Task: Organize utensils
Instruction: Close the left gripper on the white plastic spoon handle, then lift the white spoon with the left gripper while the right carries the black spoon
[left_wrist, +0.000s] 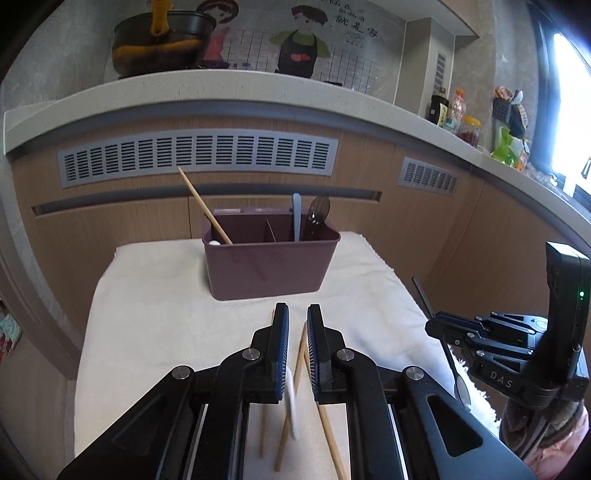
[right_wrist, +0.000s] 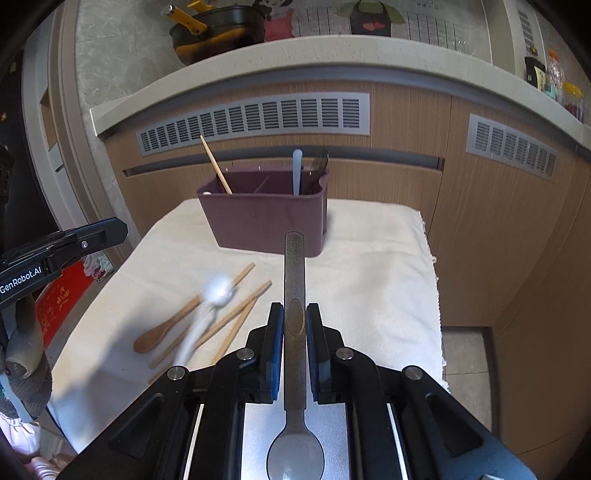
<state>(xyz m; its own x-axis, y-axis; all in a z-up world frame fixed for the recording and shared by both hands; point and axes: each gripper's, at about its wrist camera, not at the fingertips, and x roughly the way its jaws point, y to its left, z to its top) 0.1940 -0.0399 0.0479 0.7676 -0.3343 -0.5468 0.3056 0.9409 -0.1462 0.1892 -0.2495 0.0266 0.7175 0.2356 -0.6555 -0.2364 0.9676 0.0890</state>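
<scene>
On the white towel (right_wrist: 369, 258), a maroon utensil caddy (left_wrist: 266, 266) is stood at the far end, in front of the wooden cabinet. Inside the caddy, a single chopstick (left_wrist: 205, 206) is leaned in the left compartment, and a white handle (left_wrist: 297, 218) and a dark spoon (left_wrist: 318, 216) are stood in the right one. Nearer than the caddy, a wooden spoon (right_wrist: 177, 317) and loose chopsticks (right_wrist: 236, 317) are laid on the towel. The left gripper (left_wrist: 297, 321) is closed on a white plastic spoon (left_wrist: 291, 402), which is seen blurred in the right view. The right gripper (right_wrist: 294, 317) is clamped on a metal spoon (right_wrist: 294, 332), whose handle is pointed toward the caddy.
</scene>
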